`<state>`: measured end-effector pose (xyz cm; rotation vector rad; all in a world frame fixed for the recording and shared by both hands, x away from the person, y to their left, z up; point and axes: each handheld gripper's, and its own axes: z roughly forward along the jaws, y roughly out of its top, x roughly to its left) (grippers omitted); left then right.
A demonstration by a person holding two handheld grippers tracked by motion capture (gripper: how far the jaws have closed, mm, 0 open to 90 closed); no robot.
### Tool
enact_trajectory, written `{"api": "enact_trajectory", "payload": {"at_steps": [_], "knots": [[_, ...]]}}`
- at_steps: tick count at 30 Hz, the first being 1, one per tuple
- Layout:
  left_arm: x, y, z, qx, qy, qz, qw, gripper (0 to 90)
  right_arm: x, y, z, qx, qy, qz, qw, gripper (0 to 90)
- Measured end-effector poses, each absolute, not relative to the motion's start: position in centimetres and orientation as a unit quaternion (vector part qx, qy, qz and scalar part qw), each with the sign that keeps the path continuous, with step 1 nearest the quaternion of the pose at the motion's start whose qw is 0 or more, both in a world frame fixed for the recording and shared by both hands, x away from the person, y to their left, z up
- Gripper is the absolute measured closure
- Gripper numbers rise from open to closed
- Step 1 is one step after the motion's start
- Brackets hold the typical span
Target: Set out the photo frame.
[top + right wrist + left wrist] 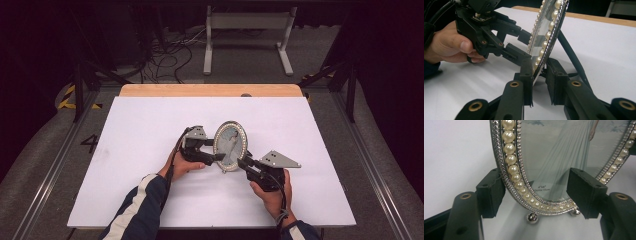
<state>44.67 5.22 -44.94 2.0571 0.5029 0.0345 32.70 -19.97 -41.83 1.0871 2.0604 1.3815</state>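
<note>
At the near edge of the white table top (150, 200), two forearms in dark blue sleeves with white stripes come in, the left sleeve (137, 210) at about 7 o'clock of the table and the right wrist at about 5 o'clock. Each hand holds a black two-jaw gripper, and the two meet at the table's middle.

The right gripper (539, 75), carrying a grey three-cornered plate (280, 159), reaches toward 10 o'clock. In the right gripper view its jaws stand narrow, one on either face of the lower rim of an oval silver picture frame edged with a ring of cream pearls (230, 145). The left pad lies against the pearl face; whether the other pad touches the back cannot be told, as a sliver of gap seems to show there.

The left gripper (536, 192) comes at the frame from 9 o'clock. In the left gripper view its jaws are half spread: one pad sits just outside the frame's silver edge and the other stands in front of the glass. Neither pad clearly presses on it.

The frame stands upright at the table's centre on small silver ball feet (532, 218), leaning slightly back on a black strut (571, 55) behind it.

Beyond, at 12 o'clock, the table's bare wooden strip (210, 90) shows, then grey floor with black cables (165, 55) and a white stand (247, 35).
</note>
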Motion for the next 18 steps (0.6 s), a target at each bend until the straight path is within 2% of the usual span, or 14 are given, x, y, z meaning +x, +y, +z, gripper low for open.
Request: {"api": "enact_trajectory", "payload": {"at_steps": [10,15,18], "knots": [[44.1,6.8,-44.8,0.842,0.204,-0.006,0.499,33.6,33.4,-20.3,-41.7,0.402,0.739,0.503,0.199,76.1],[44.0,7.3,-44.7,0.847,0.195,0.005,0.494,35.7,33.7,-20.3,-41.7,0.404,0.737,0.504,0.198,76.2],[44.1,7.0,-44.6,0.844,0.203,0.018,0.496,33.2,33.7,-20.2,-41.7,0.403,0.738,0.503,0.201,76.3]]}}
